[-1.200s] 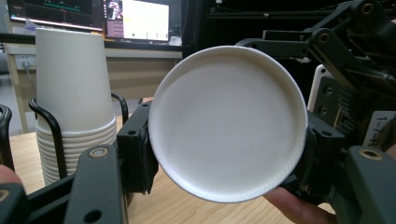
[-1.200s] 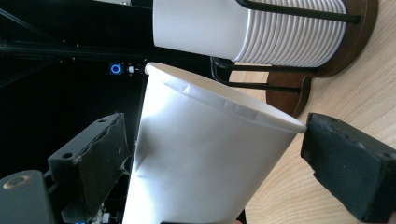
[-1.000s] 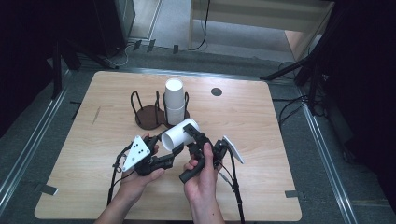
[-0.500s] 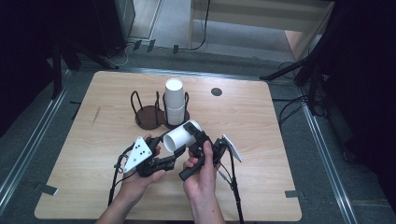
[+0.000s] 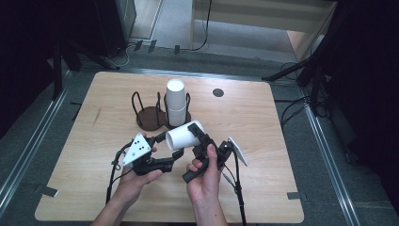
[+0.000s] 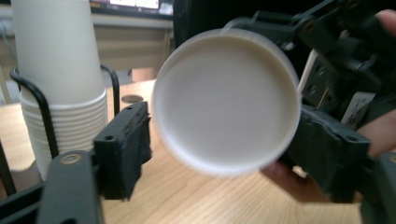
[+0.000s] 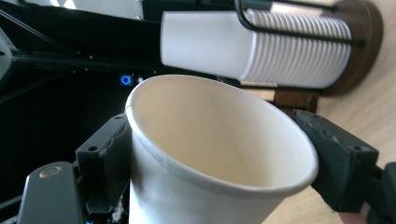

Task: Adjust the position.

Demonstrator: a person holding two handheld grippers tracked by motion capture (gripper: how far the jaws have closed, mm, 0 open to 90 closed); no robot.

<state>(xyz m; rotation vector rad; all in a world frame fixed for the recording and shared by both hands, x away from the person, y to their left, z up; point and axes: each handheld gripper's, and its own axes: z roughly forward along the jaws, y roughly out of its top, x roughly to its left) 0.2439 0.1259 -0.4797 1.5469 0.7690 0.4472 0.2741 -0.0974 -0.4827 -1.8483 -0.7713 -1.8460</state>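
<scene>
While lying on its side above the table (image 5: pixel 263 122), just in front of the wire cup holder (image 5: pixel 155 115) and its stack of cups (image 5: pixel 175 101): one paper cup (image 5: pixel 185 135), pinched near the rim between the right gripper (image 5: pixel 203 139) jaws, base turned toward the left gripper (image 5: pixel 170 149). Left jaws spread wide, flanking the cup's base (image 6: pixel 226 100) without touching. Holder's stack just behind.

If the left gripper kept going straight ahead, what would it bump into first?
Probably the cup. Its flat bottom faces the left gripper, just ahead of the open fingers. The right gripper holds it.
</scene>
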